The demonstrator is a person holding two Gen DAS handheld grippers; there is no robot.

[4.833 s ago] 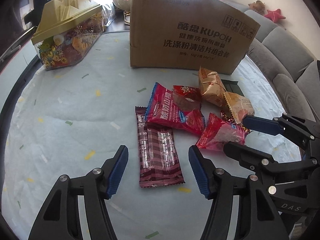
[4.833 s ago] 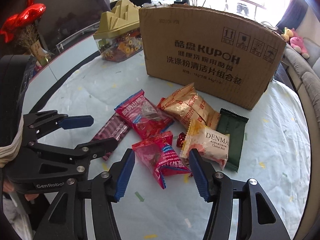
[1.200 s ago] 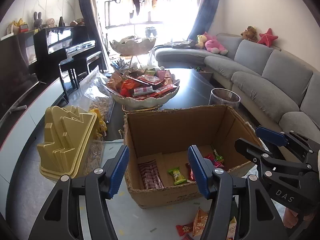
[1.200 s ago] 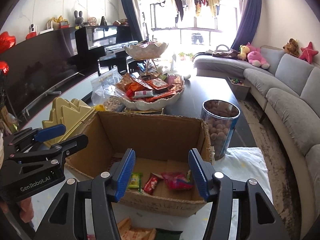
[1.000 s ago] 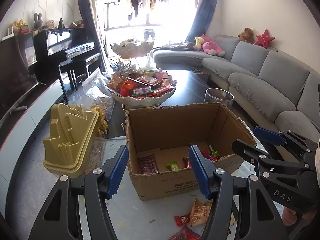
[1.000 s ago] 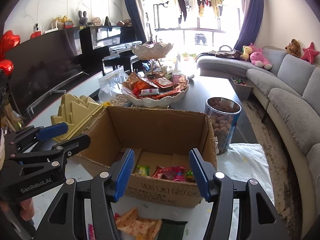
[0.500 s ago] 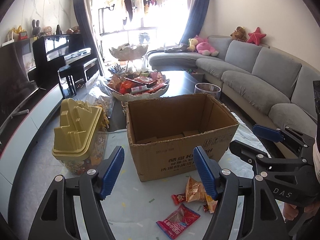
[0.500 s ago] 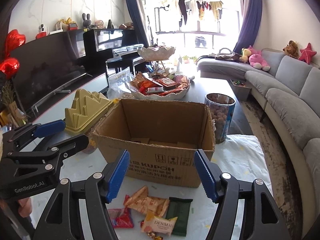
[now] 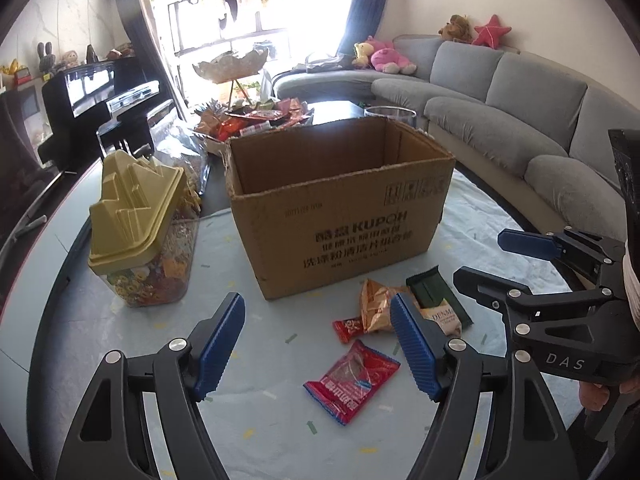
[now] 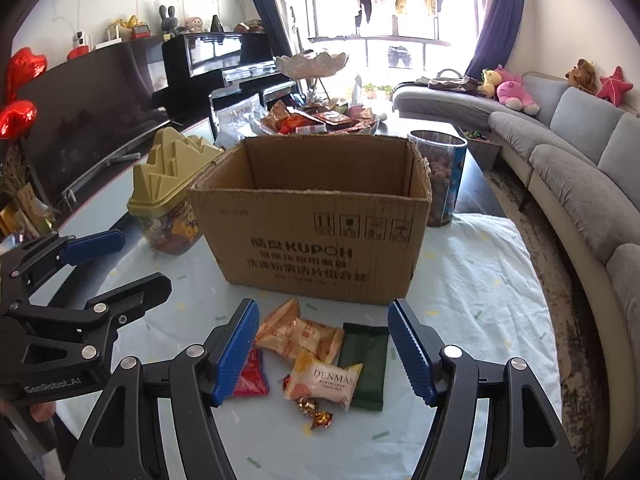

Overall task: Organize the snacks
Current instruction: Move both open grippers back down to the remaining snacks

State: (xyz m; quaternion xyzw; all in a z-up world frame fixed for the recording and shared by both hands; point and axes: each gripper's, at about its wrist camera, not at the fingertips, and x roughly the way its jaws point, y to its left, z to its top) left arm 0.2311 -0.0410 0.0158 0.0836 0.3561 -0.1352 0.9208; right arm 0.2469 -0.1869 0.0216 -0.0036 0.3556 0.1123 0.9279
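In front of the cardboard box [image 9: 340, 216], loose snacks lie on the pale tablecloth [image 9: 120, 344]: a gold packet [image 10: 298, 336], a dark green bar [image 10: 366, 360], a white DENMAS packet [image 10: 324, 384], a foil candy [image 10: 316, 410] and a red packet [image 9: 352, 380]. The left gripper [image 9: 318, 344] and right gripper [image 10: 322, 352] both hover above them, jaws apart with nothing between; both have just been widening. Left of the box stands a yellow-lidded candy jar [image 9: 144, 236].

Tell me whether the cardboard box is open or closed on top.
Open. The cardboard box stands upright with no flaps over its top; its bare inner walls show in both wrist views. Its floor is hidden, so contents cannot be told.
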